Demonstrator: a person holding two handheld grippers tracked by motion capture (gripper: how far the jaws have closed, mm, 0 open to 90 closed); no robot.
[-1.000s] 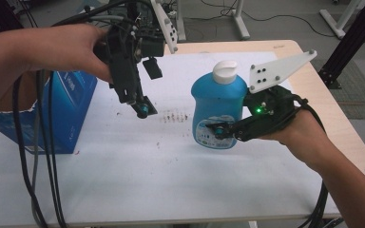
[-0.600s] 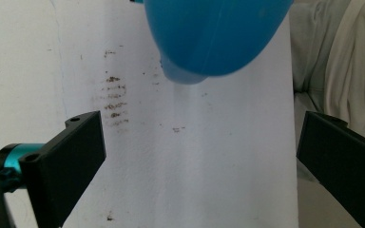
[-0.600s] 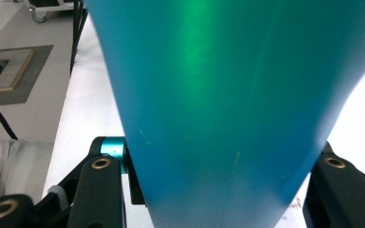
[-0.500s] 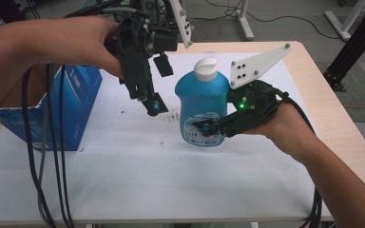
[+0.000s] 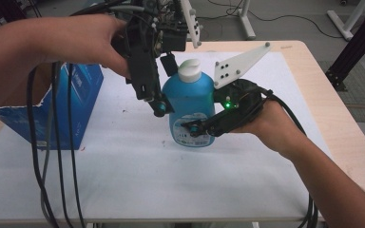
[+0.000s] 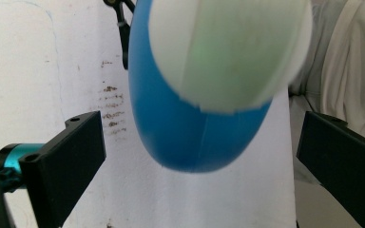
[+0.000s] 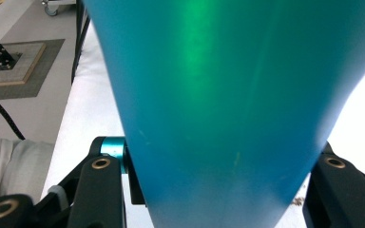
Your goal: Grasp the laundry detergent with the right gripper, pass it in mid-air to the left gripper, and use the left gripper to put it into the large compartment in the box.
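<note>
A blue bottle (image 5: 190, 102) with a white cap (image 5: 189, 70) stands upright over the white table cover, and my right gripper (image 5: 197, 127) is shut on its lower body from the right. In the right gripper view the bottle (image 7: 218, 95) sits tight between both jaws. My left gripper (image 5: 165, 86) comes down from above at the bottle's left, open. In the left gripper view the cap (image 6: 228, 47) and blue shoulder (image 6: 180, 133) lie between the two wide-apart jaws, touching neither.
An open blue carton (image 5: 47, 109) stands at the table's left edge. Black cables (image 5: 52, 166) hang from the left gripper across the front left. The white cover (image 5: 123, 180) spreads over the wooden table (image 5: 323, 80). A black frame post (image 5: 361, 42) stands off the right side.
The right gripper has carried the bottle leftward to mid-table. The left gripper has shifted right and now straddles the bottle's cap.
</note>
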